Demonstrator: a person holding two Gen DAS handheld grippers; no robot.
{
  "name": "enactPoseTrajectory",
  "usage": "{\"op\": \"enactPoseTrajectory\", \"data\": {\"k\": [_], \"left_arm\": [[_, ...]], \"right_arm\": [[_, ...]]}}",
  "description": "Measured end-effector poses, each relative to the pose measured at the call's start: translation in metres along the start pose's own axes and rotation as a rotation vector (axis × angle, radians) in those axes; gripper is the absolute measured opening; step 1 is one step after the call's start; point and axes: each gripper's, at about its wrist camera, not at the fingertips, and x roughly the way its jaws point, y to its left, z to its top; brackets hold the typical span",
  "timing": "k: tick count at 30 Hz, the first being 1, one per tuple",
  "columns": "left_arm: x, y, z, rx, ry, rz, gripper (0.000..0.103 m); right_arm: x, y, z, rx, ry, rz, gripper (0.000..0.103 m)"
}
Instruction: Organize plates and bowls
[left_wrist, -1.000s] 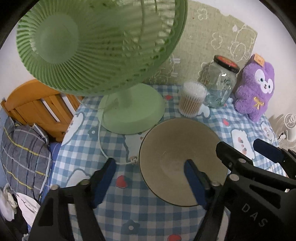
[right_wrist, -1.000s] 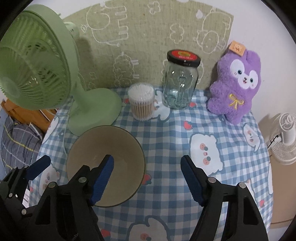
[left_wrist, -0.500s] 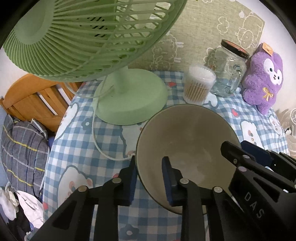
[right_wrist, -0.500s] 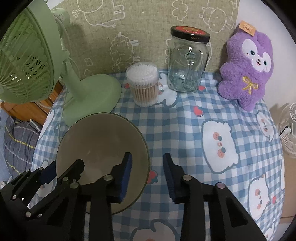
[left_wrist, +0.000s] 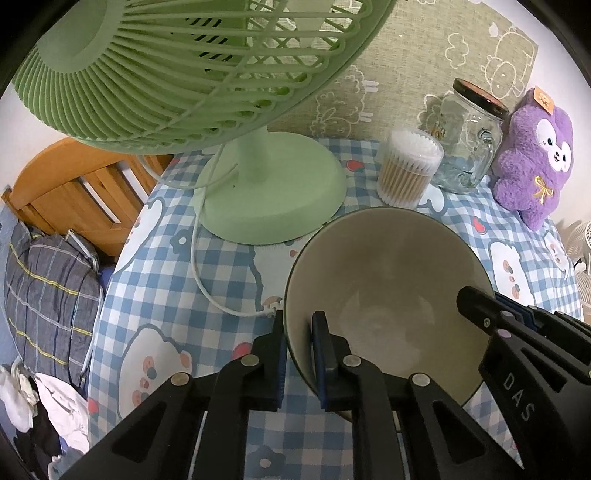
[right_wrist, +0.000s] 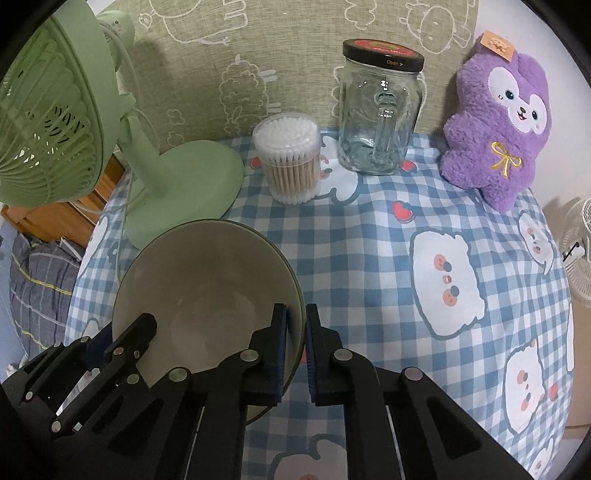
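A beige bowl (left_wrist: 388, 288) with a dark rim is held over the blue checked tablecloth (left_wrist: 155, 295). My left gripper (left_wrist: 298, 332) is shut on the bowl's left rim, one blue pad inside and one outside. My right gripper (right_wrist: 296, 332) is shut on the bowl's (right_wrist: 207, 291) right rim in the same way. The right gripper also shows in the left wrist view (left_wrist: 509, 317), at the bowl's far rim. The left gripper's body shows at lower left in the right wrist view (right_wrist: 92, 354). I cannot tell whether the bowl touches the table.
A green desk fan (left_wrist: 266, 192) stands at the back left, its white cord (left_wrist: 203, 273) trailing near the bowl. A cotton swab tub (right_wrist: 288, 158), a glass jar (right_wrist: 380, 107) and a purple plush toy (right_wrist: 498, 122) line the back. A wooden chair (left_wrist: 74, 192) stands left of the table.
Both grippers went from wide open to shut on opposite sides of the bowl's rim. The bowl now looks larger and nearer in both views.
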Motion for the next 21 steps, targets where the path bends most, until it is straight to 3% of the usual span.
{"op": "enactPoseTrajectory", "data": {"k": [21], "left_arm": [[-0.062, -0.003, -0.007, 0.006, -0.054, -0.009, 0.01]], "right_arm": [[-0.065, 0.003, -0.009, -0.005, -0.062, -0.028, 0.012]]}}
